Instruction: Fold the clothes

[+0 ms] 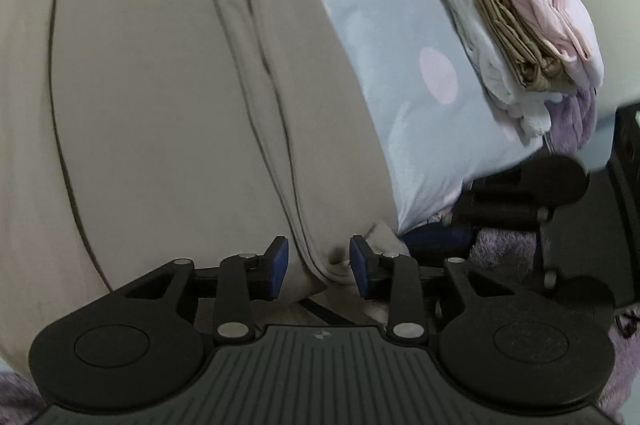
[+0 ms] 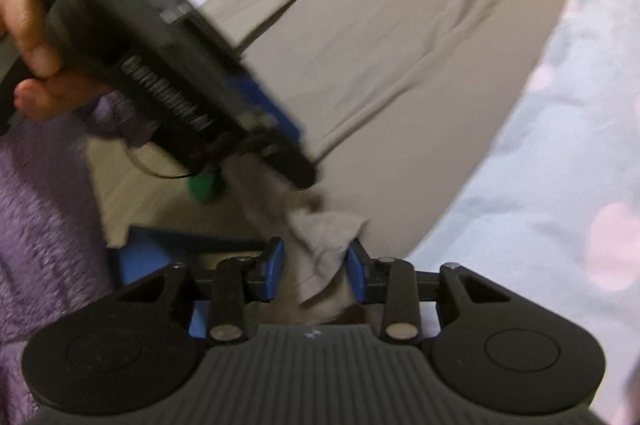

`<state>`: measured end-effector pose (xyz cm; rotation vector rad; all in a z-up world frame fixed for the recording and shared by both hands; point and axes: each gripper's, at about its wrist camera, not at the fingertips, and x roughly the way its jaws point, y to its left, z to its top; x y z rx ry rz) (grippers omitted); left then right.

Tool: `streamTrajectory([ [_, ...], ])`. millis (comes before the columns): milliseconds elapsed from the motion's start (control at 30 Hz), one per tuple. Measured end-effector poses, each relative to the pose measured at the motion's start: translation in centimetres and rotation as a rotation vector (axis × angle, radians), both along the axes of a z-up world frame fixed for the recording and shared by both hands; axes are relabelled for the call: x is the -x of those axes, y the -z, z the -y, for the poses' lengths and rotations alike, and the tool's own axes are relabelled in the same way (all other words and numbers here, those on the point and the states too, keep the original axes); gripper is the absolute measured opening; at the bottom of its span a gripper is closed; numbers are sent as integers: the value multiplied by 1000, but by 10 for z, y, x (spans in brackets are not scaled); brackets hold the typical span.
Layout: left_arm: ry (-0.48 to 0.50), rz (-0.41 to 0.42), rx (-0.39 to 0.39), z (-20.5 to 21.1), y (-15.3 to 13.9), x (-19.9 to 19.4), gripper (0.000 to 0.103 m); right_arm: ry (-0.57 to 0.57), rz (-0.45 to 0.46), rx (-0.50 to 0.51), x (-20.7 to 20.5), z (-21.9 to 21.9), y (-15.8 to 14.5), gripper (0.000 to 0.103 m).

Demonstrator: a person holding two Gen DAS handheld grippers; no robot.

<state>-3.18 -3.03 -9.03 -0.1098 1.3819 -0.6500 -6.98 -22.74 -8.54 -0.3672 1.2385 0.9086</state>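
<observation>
Item: one beige garment [image 1: 160,85], spread flat on the pale blue spotted blanket [image 1: 360,37], filling the left and centre of my left wrist view; its long axis ran from the bottom centre of that frame to the upper left, a raised crease following the same line. Near hem: bunched at the bottom centre of both views, directly ahead of both tools. My left gripper [image 1: 319,267]: fingers apart, a hem fold lying between the blue pads, neither pad plainly pressing it, so I judged it released or only loosely on. My right gripper [image 2: 316,267]: fingers likewise apart, a crumpled corner of the cloth [image 2: 328,237] standing between them, touching the right pad; clamping could not be confirmed. Both tools sat at the same near end, left gripper's body crossing the upper left of the right view, a hand [image 2: 28,37] behind it. Also present: a stack of folded clothes [image 1: 520,25], upper right of the left view, apart from the garment.
</observation>
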Motion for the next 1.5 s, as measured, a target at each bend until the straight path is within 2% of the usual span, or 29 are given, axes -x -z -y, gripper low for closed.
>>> streamTrajectory([
  [167, -10, -30, 9, 5, 14, 20, 30, -114, -82, -13, 22, -15, 15, 38],
  [300, -10, -43, 18, 6, 19, 31, 30, -127, -102, -30, 31, -10, 10, 38],
  [467, -31, -53, 18, 8, 24, 35, 30, -61, -9, 29, 29, 9, -2, 38],
  [533, -30, -51, 19, 8, 23, 37, 36, -35, 29, 53, 28, 17, -7, 38],
  [600, -25, -58, 23, 9, 24, 38, 36, -8, 66, 77, 27, 25, -12, 38],
  [733, 0, -70, 32, 13, 25, 41, 36, -56, 76, 116, 25, 20, -2, 26],
  [800, 7, -73, 29, 15, 27, 42, 36, -114, 119, 162, 28, 13, 5, 22],
  [900, 15, -84, 13, 18, 34, 42, 35, -163, 170, 202, 28, 9, 8, 21],
  [1000, 25, -96, -1, 22, 40, 42, 29, -200, 208, 205, 26, 8, 6, 21],
  [1067, 39, -100, 0, 24, 42, 41, 18, -230, 210, 198, 26, 6, 8, 19],
  [1167, 54, -95, -3, 24, 41, 41, 7, -289, 209, 205, 29, 0, 17, 13],
  [1200, 57, -93, -7, 24, 40, 41, 5, -306, 216, 211, 31, -2, 20, 7],
  [1300, 67, -91, -26, 24, 40, 42, 2, -350, 189, 218, 37, -3, 21, 0],
  [1500, 93, -93, -59, 24, 42, 45, 2, -435, 116, 209, 59, -6, 21, 0],
])
